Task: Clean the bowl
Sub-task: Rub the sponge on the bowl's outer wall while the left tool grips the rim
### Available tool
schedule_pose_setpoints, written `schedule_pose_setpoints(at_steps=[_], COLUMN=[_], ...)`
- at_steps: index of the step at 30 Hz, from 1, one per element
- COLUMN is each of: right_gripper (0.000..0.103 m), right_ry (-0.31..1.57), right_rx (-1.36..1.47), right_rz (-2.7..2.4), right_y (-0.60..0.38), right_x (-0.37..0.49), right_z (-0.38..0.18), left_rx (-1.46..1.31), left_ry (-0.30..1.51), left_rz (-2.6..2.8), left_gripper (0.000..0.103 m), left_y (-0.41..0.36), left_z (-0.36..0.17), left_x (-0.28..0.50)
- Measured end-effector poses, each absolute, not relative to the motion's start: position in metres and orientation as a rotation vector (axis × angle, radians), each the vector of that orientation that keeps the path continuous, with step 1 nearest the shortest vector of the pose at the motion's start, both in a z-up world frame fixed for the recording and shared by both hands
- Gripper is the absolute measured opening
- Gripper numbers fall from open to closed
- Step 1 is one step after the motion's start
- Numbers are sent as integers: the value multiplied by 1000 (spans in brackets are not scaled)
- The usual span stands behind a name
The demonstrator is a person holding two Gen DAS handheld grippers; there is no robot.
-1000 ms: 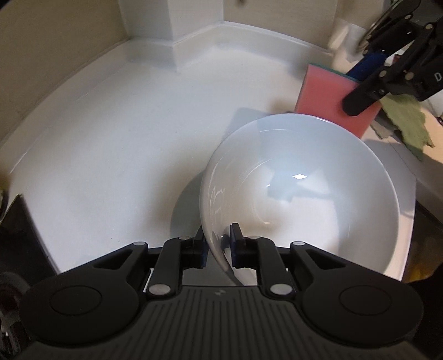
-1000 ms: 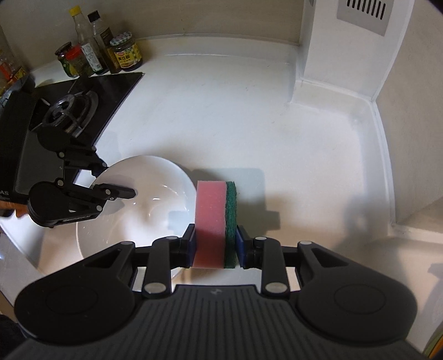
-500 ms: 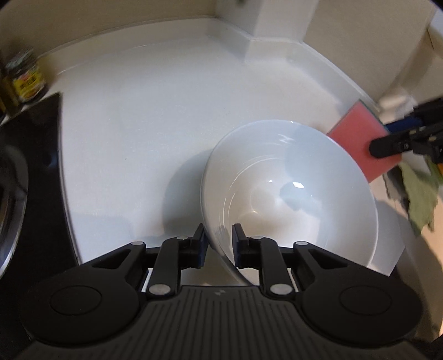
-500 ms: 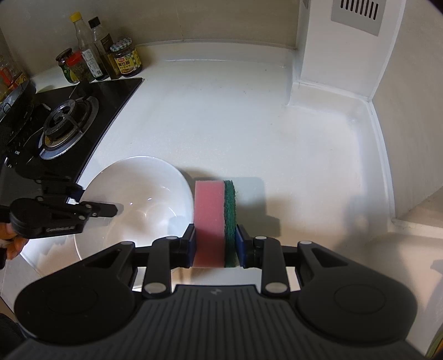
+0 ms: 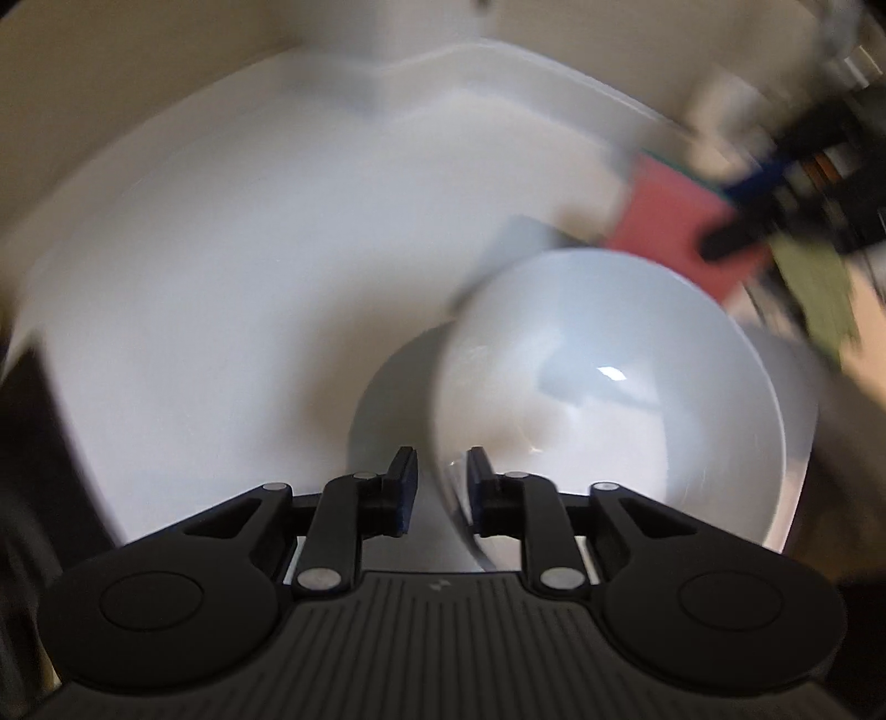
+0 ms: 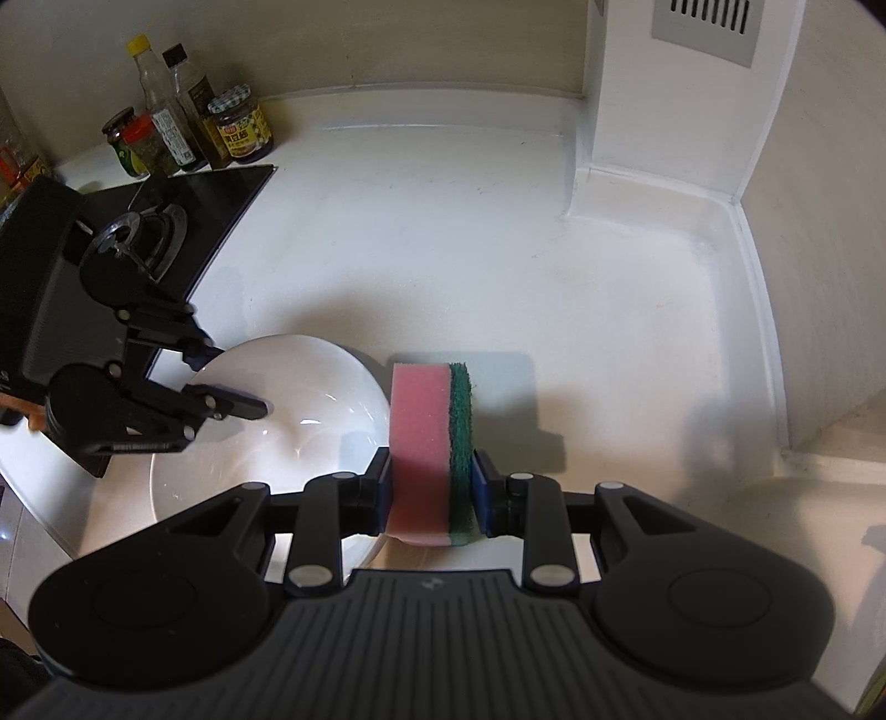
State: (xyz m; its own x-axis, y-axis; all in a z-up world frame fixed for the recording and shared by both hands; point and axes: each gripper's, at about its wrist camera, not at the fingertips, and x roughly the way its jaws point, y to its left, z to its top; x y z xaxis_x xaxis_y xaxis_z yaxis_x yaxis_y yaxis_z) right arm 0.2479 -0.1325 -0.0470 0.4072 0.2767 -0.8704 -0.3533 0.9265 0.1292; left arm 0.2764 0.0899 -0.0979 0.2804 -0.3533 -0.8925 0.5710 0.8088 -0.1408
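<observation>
A white table (image 6: 498, 232) runs into a corner, with a raised white rim along its back edge meeting beige walls (image 6: 387, 39). A white boxed column (image 6: 681, 111) with a grey vent grille (image 6: 703, 25) stands at the back right. At the back left edge sits a black gas hob (image 6: 183, 221) and beside it a cluster of sauce bottles and jars (image 6: 188, 133). Light throws soft shadows.

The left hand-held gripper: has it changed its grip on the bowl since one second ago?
Yes. The left hand-held gripper has just been opening; its pads now stand apart around the bowl rim, which sits on the counter.
</observation>
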Motion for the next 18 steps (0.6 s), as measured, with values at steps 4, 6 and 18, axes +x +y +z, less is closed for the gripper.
schedule_pose_setpoints(at_steps=[4,6,18], right_gripper=[25,25,25], right_ry=[1064,1058,1060], right_rx=[-79,-79,-163], right_rz=[399,398,410], right_y=[-132,-132,-127], right_x=[243,242,249], right_z=[-47,-48,-45], left_rx=[15,31,528], left_ry=[1174,1169,1071], left_rz=[-474,-469,-789], left_gripper=[24,24,17], left_y=[106,101,49], left_z=[-101,-105,-109], left_x=[264,261,283])
